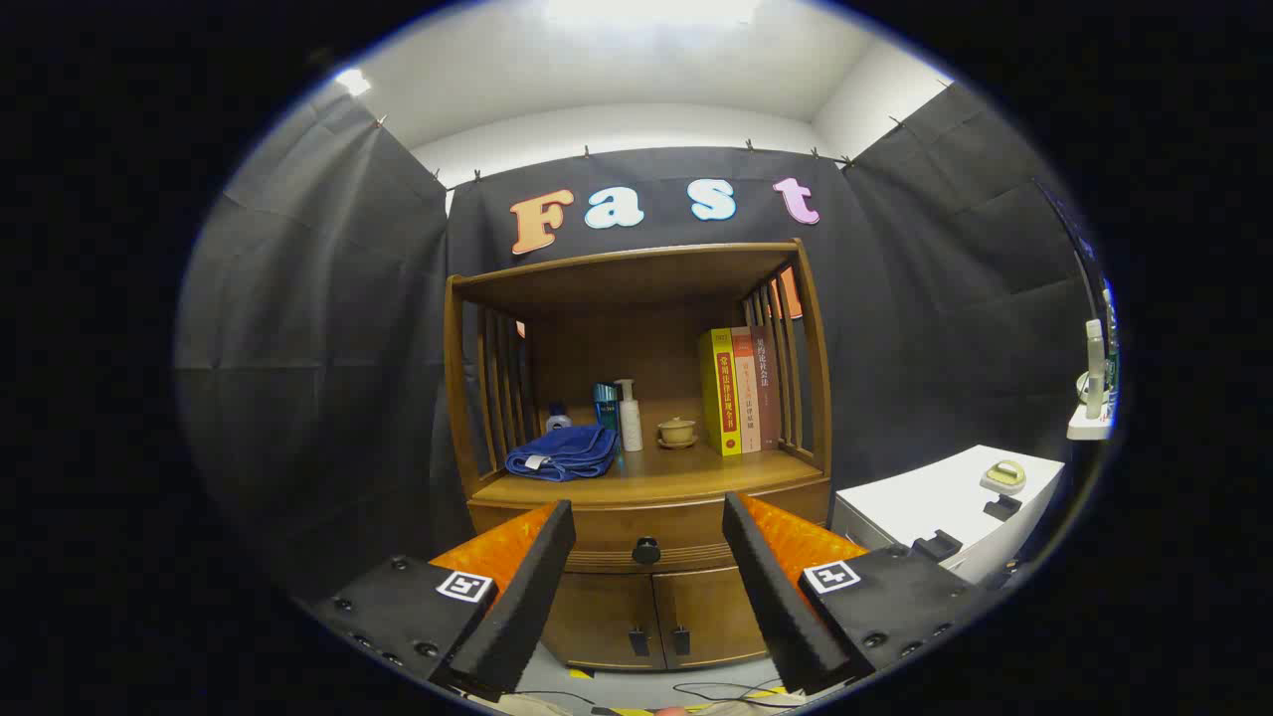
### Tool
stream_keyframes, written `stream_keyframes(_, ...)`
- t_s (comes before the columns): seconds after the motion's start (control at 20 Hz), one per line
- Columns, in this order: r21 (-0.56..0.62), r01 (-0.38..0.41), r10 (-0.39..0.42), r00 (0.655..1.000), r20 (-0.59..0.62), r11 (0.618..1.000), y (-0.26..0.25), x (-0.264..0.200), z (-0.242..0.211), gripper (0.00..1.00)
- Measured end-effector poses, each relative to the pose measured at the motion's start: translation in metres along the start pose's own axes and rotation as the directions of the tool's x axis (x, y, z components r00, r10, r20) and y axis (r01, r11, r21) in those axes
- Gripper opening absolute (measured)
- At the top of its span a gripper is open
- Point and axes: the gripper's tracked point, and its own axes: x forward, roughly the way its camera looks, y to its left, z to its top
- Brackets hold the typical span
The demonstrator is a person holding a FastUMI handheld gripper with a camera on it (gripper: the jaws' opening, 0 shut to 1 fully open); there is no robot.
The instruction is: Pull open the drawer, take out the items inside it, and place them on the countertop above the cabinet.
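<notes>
The drawer (646, 542) sits closed in the wooden cabinet (636, 597), its round dark knob (646, 549) visible between the tongs (646, 517), which stand wide apart and grip nothing. On the table (686, 475) above lie a folded blue cloth (563, 453), bottles (619, 413), a small lidded cup (676, 432) and upright books (741, 390). Two lower doors (656, 617) sit beneath the drawer.

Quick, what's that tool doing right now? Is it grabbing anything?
Tool: open and holding nothing; its fingers are spread apart, with the closed drawer's black knob seen between them, farther ahead and untouched.
</notes>
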Motion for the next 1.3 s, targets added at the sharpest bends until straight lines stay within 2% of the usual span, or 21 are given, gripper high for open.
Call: stream_keyframes(1.3, -0.027, -0.003, 0.003, 1.0, -0.002, 1.0, 0.0089, -0.0009, -0.0028, 0.98)
